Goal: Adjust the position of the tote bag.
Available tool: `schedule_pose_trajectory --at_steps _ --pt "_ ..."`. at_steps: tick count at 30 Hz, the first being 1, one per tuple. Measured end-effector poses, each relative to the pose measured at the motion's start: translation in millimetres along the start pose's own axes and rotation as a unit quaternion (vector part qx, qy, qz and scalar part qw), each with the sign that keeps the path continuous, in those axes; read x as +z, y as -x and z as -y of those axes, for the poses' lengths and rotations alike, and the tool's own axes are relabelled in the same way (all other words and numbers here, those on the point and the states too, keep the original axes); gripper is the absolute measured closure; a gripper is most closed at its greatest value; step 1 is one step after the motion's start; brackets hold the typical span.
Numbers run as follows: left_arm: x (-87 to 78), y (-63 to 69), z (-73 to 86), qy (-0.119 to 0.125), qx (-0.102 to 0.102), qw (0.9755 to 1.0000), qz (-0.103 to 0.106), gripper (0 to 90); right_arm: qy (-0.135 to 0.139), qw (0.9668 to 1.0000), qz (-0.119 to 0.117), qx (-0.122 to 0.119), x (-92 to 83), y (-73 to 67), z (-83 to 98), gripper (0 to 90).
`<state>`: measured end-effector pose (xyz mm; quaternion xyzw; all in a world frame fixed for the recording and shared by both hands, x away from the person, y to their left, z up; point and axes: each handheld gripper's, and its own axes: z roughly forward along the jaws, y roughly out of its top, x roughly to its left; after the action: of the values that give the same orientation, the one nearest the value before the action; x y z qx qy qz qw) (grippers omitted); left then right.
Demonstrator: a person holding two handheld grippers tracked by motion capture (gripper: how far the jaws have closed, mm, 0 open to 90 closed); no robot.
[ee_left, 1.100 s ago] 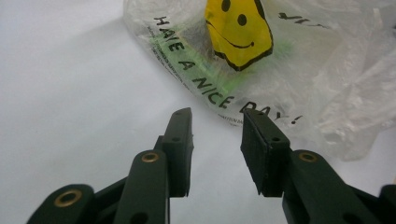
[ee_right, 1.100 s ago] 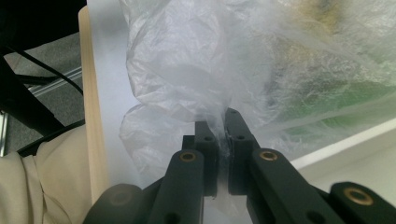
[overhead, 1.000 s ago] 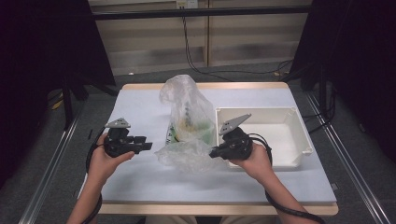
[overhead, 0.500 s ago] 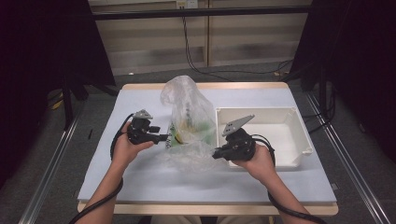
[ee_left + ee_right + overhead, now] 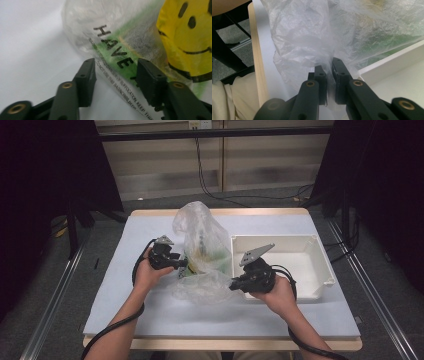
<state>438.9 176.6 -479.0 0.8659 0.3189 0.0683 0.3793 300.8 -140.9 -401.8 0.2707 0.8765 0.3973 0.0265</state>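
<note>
At the bench, I work a clear plastic bag that stands just left of the white tray, its printed side toward my left hand. My right hand-held gripper is clenched on a gathered fold of the bag's film at the tray's near-left corner, the thin plastic pinched between the pads. My left hand-held gripper has come in against the bag's far side from the tray; its jaws have just been closing but stand apart, released, with the printed film and its suffocation warning lying between them and not yet pressed. A yellow smiley face and green print show through the film, on the bag or on something inside; I cannot tell which.

The step in hand, as I judge it, is taking a second hold so the bag can be opened or lifted toward the tray. To do it well I should keep the right pinch steady as an anchor, push the left jaws a little deeper so they gather a real fold and not a single slippery layer, close fully before pulling, and then draw gently, since thin film could tear or slide out.
</note>
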Motion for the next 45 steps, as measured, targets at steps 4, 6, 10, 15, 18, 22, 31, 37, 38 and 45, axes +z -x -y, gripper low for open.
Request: schedule_pose_trajectory --at_steps 4,6,10,15,18,22,31,37,38,45 --pt "1.9 2.5 1.7 -0.016 -0.001 0.9995 0.027 80.4 0.002 1.0 -0.002 0.006 -0.2 1.8 1.8 81.4" --pt "3.5 4.6 2.3 -0.012 0.001 0.9994 0.031 88.0 0.0 1.0 0.001 0.003 -0.8 1.6 1.9 80.7" --pt "4.2 10.3 1.7 -0.017 -0.009 0.9992 0.036 90.0 0.001 0.9999 0.007 0.011 -1.3 3.6 2.4 79.4" --pt "-3.8 13.9 2.8 -0.023 0.001 0.9993 0.029 90.0 -0.003 1.0 0.004 0.008 -0.1 4.7 0.6 79.4" --pt "-9.1 14.4 5.9 -0.013 -0.008 0.9994 0.033 90.0 -0.005 1.0 0.005 0.006 0.2 5.0 -0.9 79.5" --pt "-23.2 15.0 11.1 -0.008 -0.016 0.9996 0.022 90.0 -0.004 1.0 0.002 0.002 2.5 6.2 -2.3 80.6" --pt "-29.2 26.2 -0.6 0.022 0.028 0.9993 0.01 70.4 -0.011 0.9999 -0.009 -0.009 3.7 1.9 -2.2 88.4" --pt "-20.0 27.0 0.0 0.035 0.036 0.9987 -0.001 52.2 -0.013 0.9998 -0.007 -0.012 -6.9 -1.7 1.2 88.7" --pt "-17.1 27.7 -0.5 0.032 0.034 0.9989 0.004 49.4 -0.012 0.9999 -0.004 -0.012 -8.4 -1.3 2.0 88.7" --pt "-6.4 37.1 -8.9 0.04 0.038 0.9982 0.023 36.9 -0.004 1.0 0.003 0.002 -10.0 3.3 6.1 88.0"
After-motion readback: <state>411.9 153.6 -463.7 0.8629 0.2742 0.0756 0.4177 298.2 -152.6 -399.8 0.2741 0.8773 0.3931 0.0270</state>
